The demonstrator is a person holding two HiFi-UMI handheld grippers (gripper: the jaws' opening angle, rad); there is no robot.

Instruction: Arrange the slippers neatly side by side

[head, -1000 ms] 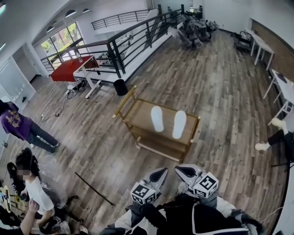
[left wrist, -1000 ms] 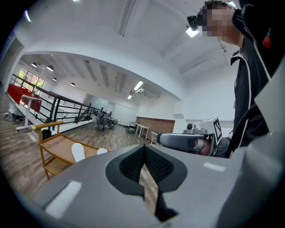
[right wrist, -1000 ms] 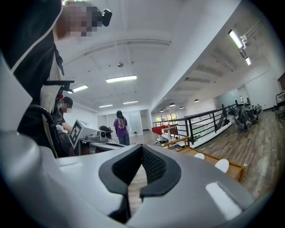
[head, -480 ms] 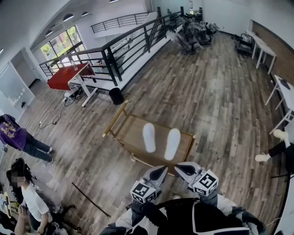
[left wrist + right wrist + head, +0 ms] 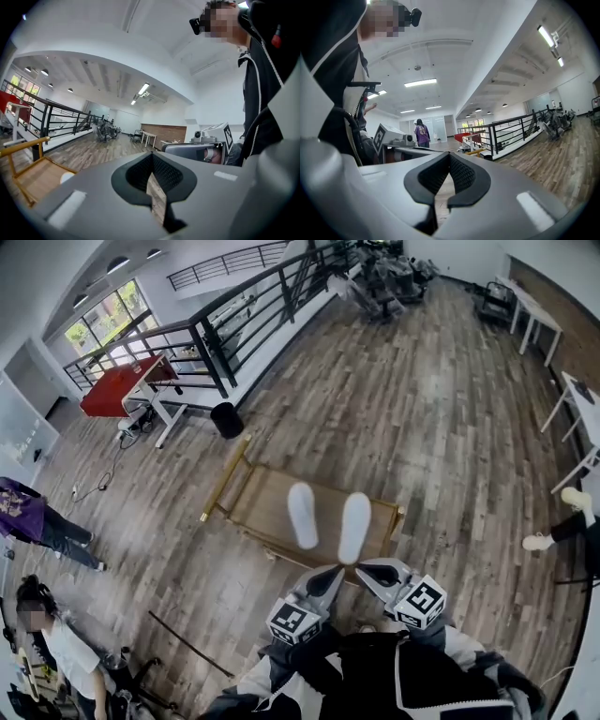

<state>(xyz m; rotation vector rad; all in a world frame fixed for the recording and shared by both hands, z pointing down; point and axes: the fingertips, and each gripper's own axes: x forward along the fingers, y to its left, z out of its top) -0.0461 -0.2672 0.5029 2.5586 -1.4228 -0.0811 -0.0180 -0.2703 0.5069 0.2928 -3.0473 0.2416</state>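
Two white slippers lie soles-up on a low wooden cart (image 5: 253, 512). The left slipper (image 5: 302, 515) and the right slipper (image 5: 354, 528) lie apart and splay slightly away from each other at the near end. My left gripper (image 5: 329, 577) is held close to my body at the cart's near edge, shut and empty. My right gripper (image 5: 365, 570) hovers beside it, also shut with nothing in it. In the left gripper view the shut jaws (image 5: 151, 176) point up across the room, and an edge of a slipper (image 5: 67, 177) shows low left. The right gripper (image 5: 449, 174) also points out into the room.
The cart has a yellow handle (image 5: 223, 478) on its far left side. A black bin (image 5: 226, 418), a red desk (image 5: 117, 387) and a black railing (image 5: 246, 310) stand beyond. People stand at the left (image 5: 37, 523); a black rod (image 5: 187, 644) lies on the floor.
The view has drawn nearer the cart, so cart and slippers now sit just beyond my gripper tips. Both grippers stay shut and hold their pose.
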